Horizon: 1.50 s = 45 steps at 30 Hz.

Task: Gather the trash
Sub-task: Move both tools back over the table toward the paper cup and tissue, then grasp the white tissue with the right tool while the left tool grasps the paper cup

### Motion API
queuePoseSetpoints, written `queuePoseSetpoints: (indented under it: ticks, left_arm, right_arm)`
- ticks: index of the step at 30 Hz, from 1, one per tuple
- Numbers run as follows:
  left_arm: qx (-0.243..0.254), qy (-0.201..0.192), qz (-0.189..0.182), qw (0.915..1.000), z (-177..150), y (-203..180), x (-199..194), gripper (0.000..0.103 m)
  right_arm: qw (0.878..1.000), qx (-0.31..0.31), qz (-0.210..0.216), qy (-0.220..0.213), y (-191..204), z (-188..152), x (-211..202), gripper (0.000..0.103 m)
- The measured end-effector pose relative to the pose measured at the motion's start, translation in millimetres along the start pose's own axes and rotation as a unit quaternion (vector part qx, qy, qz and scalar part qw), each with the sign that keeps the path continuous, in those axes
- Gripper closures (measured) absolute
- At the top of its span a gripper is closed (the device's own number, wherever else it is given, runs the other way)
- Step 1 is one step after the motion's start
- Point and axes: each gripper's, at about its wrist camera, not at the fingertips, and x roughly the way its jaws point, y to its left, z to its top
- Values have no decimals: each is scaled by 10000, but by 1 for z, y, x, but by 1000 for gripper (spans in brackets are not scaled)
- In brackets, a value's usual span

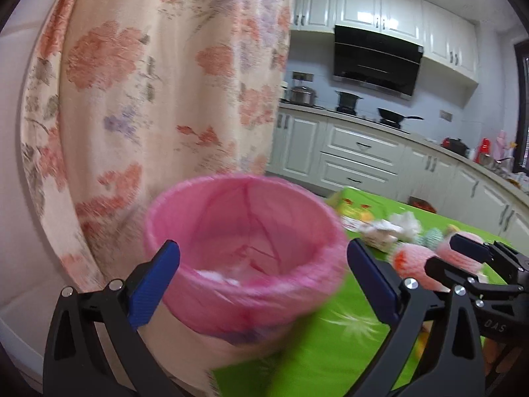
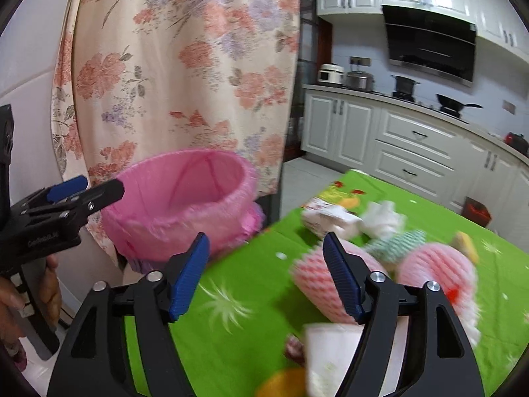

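A bin lined with a pink bag (image 1: 244,231) (image 2: 185,205) stands off the left edge of the green-clothed table (image 2: 251,284), with some white scraps inside. My left gripper (image 1: 264,281) (image 2: 99,187) is open just in front of the bin, holding nothing. My right gripper (image 2: 266,276) (image 1: 444,254) is open low over the cloth, empty. Just behind its right finger lies a pink foam fruit net (image 2: 307,274). A second pink net (image 2: 436,271), a green-white net (image 2: 396,244), crumpled white paper (image 2: 383,215) and a wrapper (image 2: 327,215) lie beyond. A white paper piece (image 2: 330,347) lies under the right gripper.
A floral curtain (image 1: 165,82) hangs right behind the bin. White kitchen cabinets (image 2: 413,145) and a counter with pots run along the back and right. An orange peel (image 2: 284,383) lies at the table's near edge. A person's hand (image 2: 49,291) holds the left gripper's handle.
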Motion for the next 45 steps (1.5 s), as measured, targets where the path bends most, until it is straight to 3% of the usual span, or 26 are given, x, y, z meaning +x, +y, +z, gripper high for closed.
queuePoseSetpoints:
  ticks: [8, 16, 26, 34, 45]
  left_arm:
    - [311, 314, -374, 9983, -34, -72, -3, 5]
    - [609, 324, -552, 9961, -56, -126, -2, 5]
    - [951, 360, -744, 9920, -70, -174, 10, 5]
    - [991, 348, -788, 9913, -69, -189, 25, 5]
    - [1064, 652, -849, 9885, -76, -193, 37, 5]
  right_arm:
    - [9979, 344, -541, 100, -51, -44, -43, 31]
    - [9902, 998, -948, 249, -106, -92, -71, 31]
    - [9815, 1432, -1245, 243, -142, -107, -85, 31]
    - [9693, 1687, -1675, 631, -173, -102, -61, 31]
    - [9640, 1648, -1645, 1285, -202, -88, -5, 31]
